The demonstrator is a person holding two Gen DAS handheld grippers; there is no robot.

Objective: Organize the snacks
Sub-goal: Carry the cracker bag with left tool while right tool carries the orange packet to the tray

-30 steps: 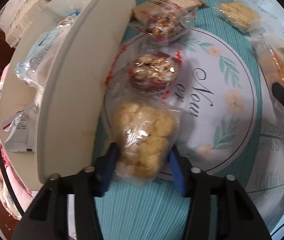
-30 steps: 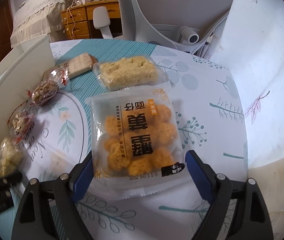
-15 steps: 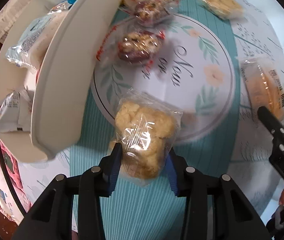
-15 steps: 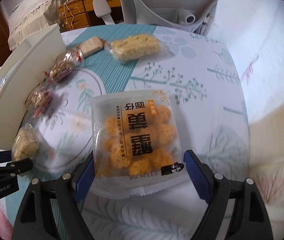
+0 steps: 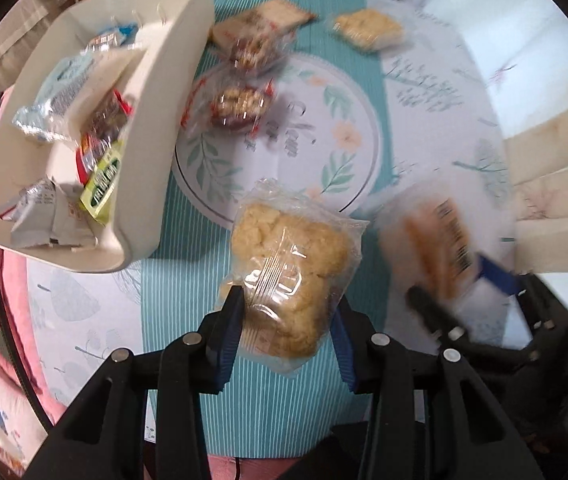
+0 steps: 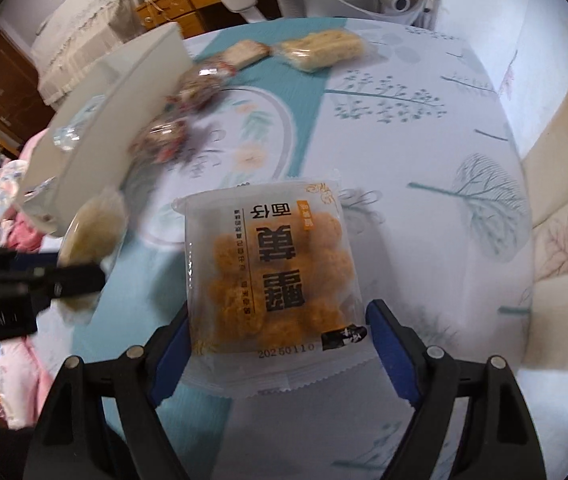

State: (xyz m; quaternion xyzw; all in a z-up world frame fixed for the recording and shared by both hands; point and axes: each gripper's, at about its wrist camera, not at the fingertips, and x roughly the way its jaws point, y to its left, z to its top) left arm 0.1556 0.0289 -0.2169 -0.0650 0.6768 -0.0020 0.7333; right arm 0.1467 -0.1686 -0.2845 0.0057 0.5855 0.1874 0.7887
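My left gripper is shut on a clear bag of pale yellow puffed snack and holds it above the teal-striped cloth, pointing straight down. The right wrist view shows the same bag at the left, blurred. My right gripper is shut on a white packet of orange balls with black print, lifted off the table. That packet and the right gripper appear blurred just right of my left gripper. A white bin stands to the left with several wrapped snacks inside.
On the round floral mat lie two red-trimmed nut packets. A tan cracker pack and a pale bar lie at the far side. A pink quilt lies below the table's left edge. A white chair stands beyond the table.
The left gripper has lifted the pale bag off the mat and risen, so the bin's inside now shows. The right gripper carried the orange packet leftward, closer to the left gripper.
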